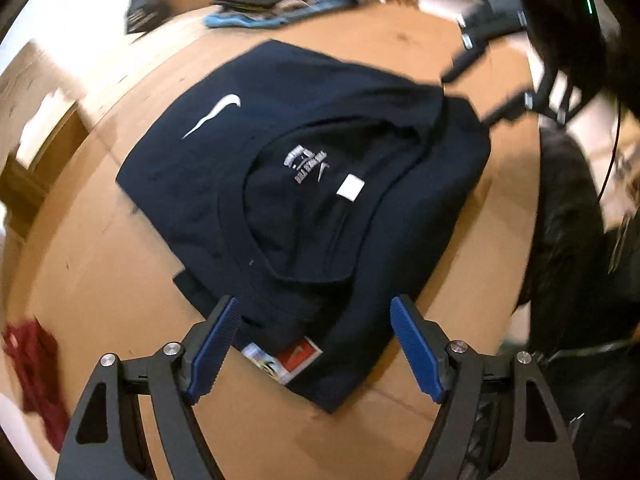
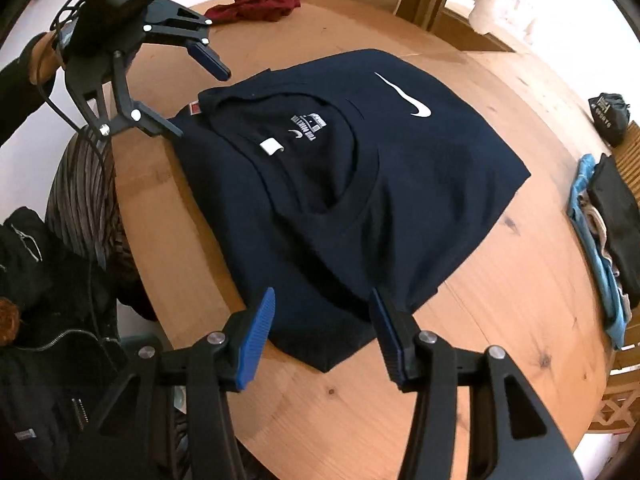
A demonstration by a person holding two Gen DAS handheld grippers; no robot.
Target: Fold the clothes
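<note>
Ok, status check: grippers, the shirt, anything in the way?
Left gripper open, right gripper open, both empty. Navy shirt folded flat on table. Nothing in the way.

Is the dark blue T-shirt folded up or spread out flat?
Folded. The navy T-shirt lies as a compact rectangle on the wooden table, no sleeves sticking out, with layered edges at its corner.

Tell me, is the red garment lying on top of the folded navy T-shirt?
No, the red garment lies crumpled on the wooden table by itself, apart from the navy T-shirt.
</note>
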